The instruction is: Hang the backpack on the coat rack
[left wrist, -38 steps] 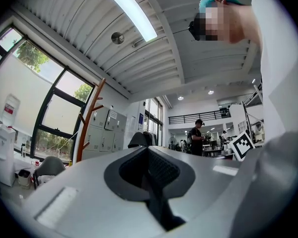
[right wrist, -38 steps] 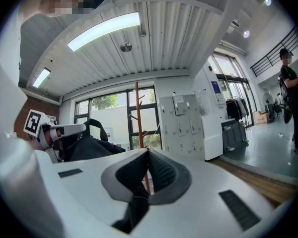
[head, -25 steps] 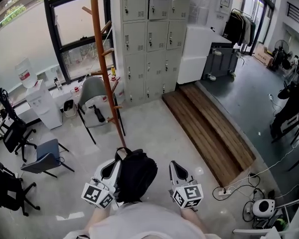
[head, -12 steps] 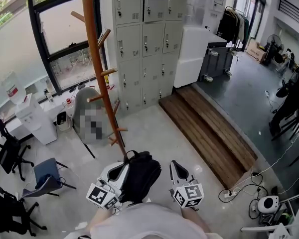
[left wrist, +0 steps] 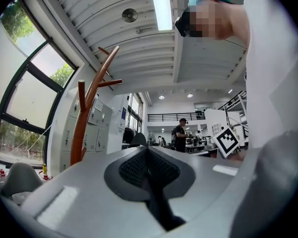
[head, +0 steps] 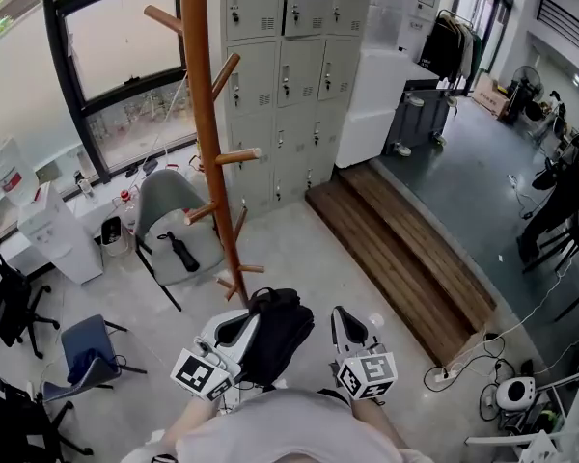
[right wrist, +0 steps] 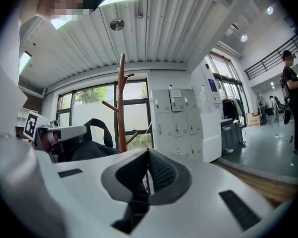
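The wooden coat rack (head: pixel 210 133) stands just ahead with pegs at several heights; it also shows in the left gripper view (left wrist: pixel 84 128) and the right gripper view (right wrist: pixel 121 108). A black backpack (head: pixel 282 328) hangs off the floor between my grippers, against the left gripper (head: pixel 249 318); how it is carried is hidden. In the right gripper view the backpack (right wrist: pixel 87 145) has its top handle upright. The left gripper (left wrist: pixel 148 150) is shut, with no strap showing between its pads. Beside the bag, the right gripper (head: pixel 341 314) (right wrist: pixel 149 152) is shut and holds nothing.
Grey lockers (head: pixel 289 66) stand behind the rack. A wooden step (head: pixel 405 249) runs to the right. Left of the rack's foot sits a grey chair (head: pixel 164 215), with office chairs (head: pixel 77 350) further left. Cables and a power strip (head: pixel 444 374) lie right. A person (head: pixel 560 201) stands far right.
Both grippers and the backpack have come closer to the coat rack, which now stands larger and nearer the middle of the head view. Both grippers stay shut.
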Tool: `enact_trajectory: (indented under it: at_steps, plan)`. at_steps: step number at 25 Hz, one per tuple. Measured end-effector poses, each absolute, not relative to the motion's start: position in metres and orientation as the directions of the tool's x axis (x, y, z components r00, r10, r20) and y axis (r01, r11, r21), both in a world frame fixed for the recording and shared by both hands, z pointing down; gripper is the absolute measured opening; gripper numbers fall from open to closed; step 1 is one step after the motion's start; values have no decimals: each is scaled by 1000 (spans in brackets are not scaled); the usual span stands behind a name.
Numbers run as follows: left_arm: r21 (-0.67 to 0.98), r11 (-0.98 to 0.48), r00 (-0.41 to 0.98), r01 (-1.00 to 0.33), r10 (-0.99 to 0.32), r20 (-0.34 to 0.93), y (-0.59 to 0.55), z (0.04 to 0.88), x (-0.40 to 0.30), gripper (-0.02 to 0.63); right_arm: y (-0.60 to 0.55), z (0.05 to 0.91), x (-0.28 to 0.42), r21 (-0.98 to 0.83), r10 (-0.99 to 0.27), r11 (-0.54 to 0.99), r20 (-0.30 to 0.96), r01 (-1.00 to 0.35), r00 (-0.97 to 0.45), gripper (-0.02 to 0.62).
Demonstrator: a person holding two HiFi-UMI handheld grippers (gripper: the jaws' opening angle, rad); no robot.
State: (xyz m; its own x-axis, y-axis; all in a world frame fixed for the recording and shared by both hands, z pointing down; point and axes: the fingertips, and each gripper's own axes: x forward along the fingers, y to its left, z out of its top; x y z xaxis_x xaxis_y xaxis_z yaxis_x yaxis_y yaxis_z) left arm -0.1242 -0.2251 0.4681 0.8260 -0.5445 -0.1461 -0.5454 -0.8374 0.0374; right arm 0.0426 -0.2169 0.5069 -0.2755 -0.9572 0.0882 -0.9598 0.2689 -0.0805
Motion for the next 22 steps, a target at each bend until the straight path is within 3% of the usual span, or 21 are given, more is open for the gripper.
enact_trajectory:
  at_steps: [22]
  plan:
    - [102,-779,756,-618,-625,-191,-256,439,-114,12,-257,508,70,-106,-922,368,89,-924,-377,8]
